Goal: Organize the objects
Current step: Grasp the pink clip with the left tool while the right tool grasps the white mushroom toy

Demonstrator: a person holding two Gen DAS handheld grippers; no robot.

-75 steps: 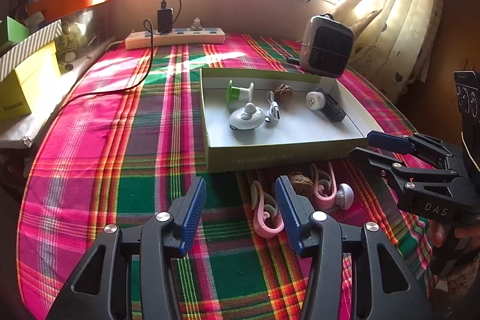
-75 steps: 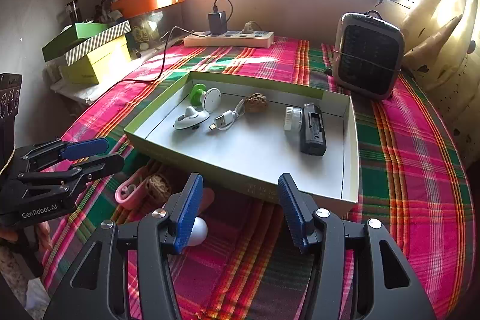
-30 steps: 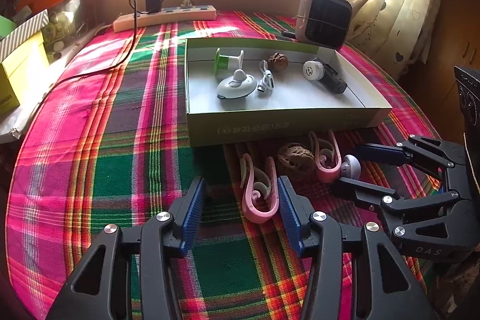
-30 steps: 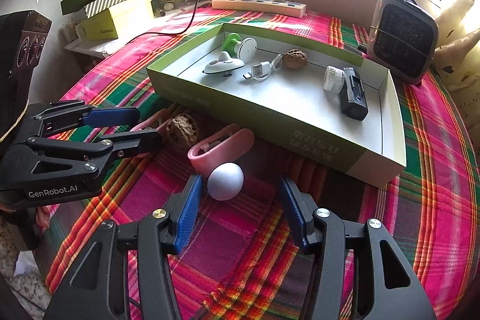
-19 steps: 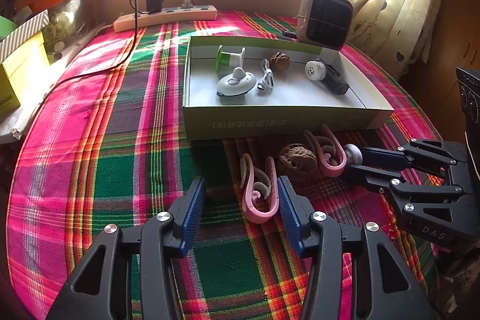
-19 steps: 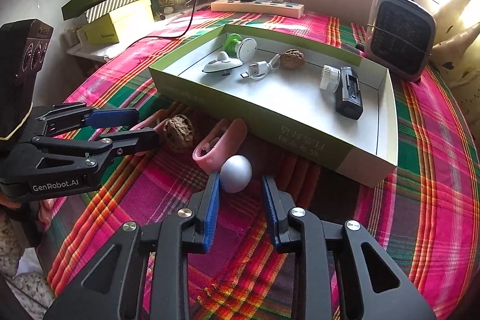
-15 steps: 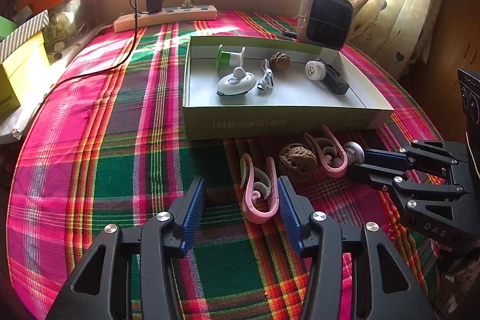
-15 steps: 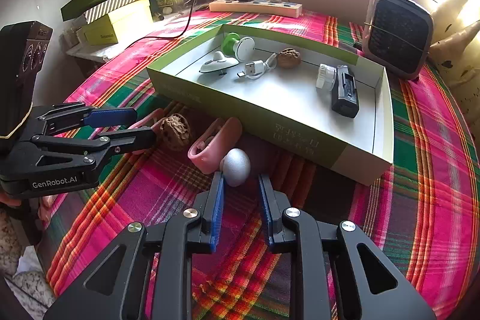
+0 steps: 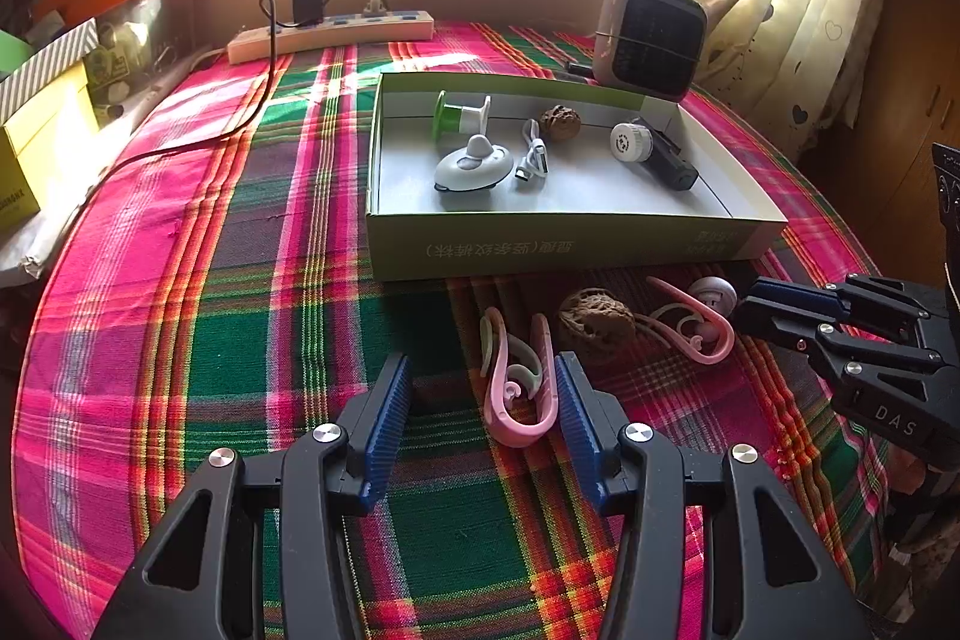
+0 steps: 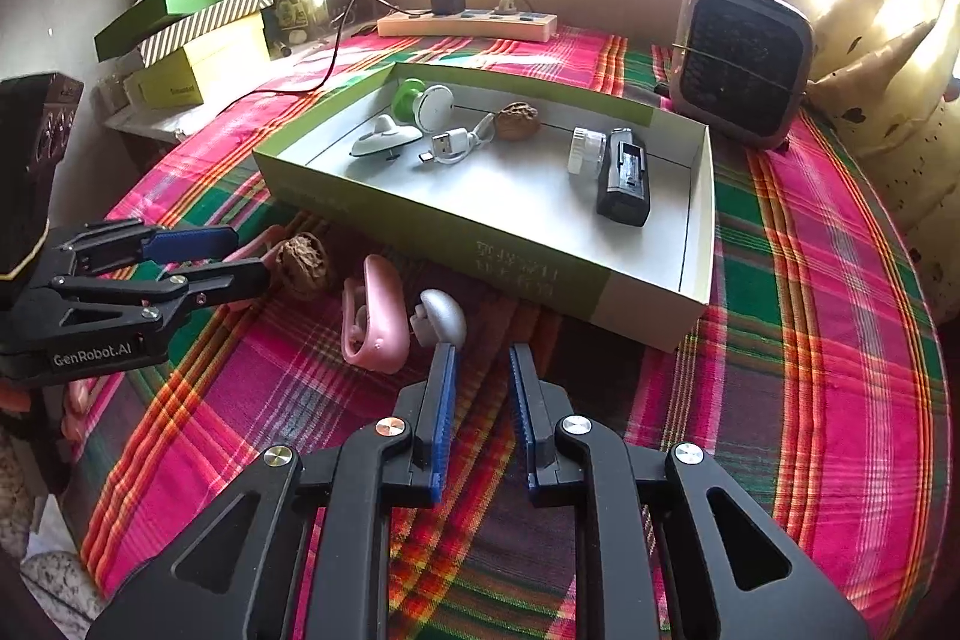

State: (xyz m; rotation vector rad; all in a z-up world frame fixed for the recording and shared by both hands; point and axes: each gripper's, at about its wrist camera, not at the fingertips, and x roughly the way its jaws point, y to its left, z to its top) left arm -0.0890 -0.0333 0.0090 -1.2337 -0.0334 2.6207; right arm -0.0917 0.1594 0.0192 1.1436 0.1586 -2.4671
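My right gripper (image 10: 480,349) is shut, with only cloth showing in the narrow gap between its jaws. A white knob (image 10: 441,319) lies tipped over against the left fingertip, outside the gap; it is also visible as the white knob (image 9: 711,293). A pink clip (image 10: 375,322) lies just left of it, then a walnut (image 10: 303,265). My left gripper (image 9: 480,361) stands open low over the plaid cloth, and another pink clip (image 9: 519,388) lies between its fingertips, close to the right one. The green shallow box (image 9: 558,244) stands behind.
Inside the box lie a green spool (image 9: 459,115), a white gadget (image 9: 474,166), a USB cable (image 9: 531,157), a second walnut (image 9: 561,122) and a black device (image 9: 666,154). A heater (image 9: 651,34) and a power strip (image 9: 330,34) stand behind. Stacked boxes (image 10: 198,40) fill the left.
The right gripper's jaws closed from wide apart. The white knob that sat between them slipped out to the left and tipped over. The left gripper stayed still.
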